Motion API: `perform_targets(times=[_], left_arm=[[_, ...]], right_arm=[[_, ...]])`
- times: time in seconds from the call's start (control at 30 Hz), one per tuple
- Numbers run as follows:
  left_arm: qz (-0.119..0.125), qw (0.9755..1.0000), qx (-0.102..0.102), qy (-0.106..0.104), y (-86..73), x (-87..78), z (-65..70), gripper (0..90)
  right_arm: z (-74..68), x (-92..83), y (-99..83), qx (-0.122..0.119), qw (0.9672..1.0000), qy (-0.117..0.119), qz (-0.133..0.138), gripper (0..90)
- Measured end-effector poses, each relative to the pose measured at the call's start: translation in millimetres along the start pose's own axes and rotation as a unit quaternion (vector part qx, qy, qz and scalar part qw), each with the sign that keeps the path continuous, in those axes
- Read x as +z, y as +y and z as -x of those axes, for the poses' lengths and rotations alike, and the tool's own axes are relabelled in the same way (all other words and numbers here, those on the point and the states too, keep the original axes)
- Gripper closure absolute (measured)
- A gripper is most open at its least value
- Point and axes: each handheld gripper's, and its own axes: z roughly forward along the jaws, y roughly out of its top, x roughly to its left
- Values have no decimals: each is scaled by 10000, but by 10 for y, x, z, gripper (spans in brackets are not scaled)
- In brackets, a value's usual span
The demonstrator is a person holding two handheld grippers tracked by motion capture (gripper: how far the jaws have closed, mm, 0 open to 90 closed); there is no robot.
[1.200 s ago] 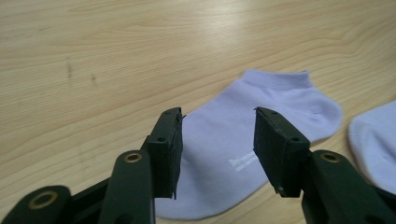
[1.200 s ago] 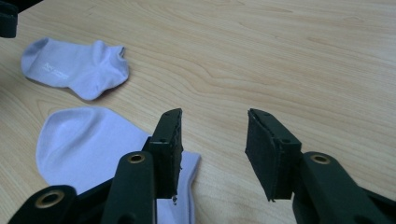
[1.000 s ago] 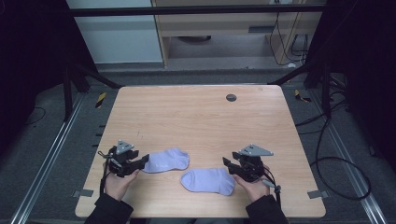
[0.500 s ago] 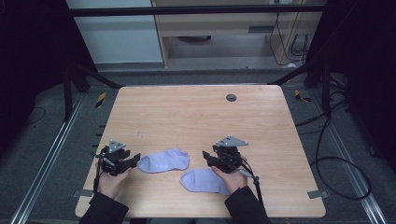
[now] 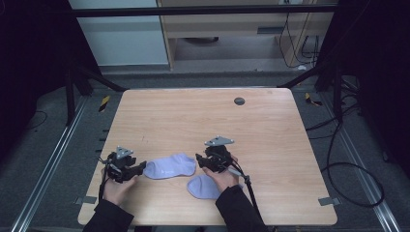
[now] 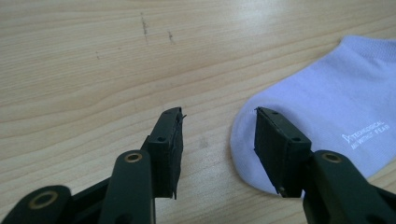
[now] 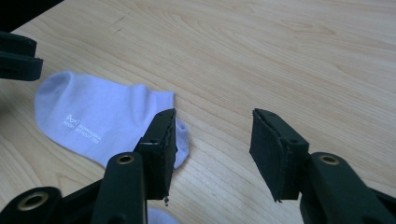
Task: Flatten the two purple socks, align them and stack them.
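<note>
Light wood table (image 5: 270,125) with a dark round grommet (image 5: 239,101) near the far edge is sitting on grey floor, black frame rails running down both sides and cables (image 5: 348,159) trailing at the right. Left gripper (image 5: 141,167) is hovering released at the toe end of the far lavender sock (image 5: 169,167), jaws having just been closing slightly with only the toe edge under one pad, nothing clamped; near sock (image 5: 203,187) is lying just in front, partly under the right hand. Versus a second ago, right gripper (image 5: 199,161) is sitting further left, now at the far sock's cuff, jaws apart and grasping nothing.
</note>
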Motion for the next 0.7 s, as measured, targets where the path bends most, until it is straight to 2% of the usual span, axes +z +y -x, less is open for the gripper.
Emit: perform_targets(times=[0.3, 0.37, 0.7], left_arm=[[-200, 9997, 157, -15, -27, 106, 64, 556], [-251, 9995, 173, -22, -29, 123, 71, 577], [-351, 9992, 93, -189, -34, 154, 76, 702]], right_arm=[[-127, 309, -25, -79, 9993, -31, -361, 575], [-163, 377, -36, -167, 9988, -61, -456, 585], [-239, 524, -73, -271, 9975, -79, -644, 638]])
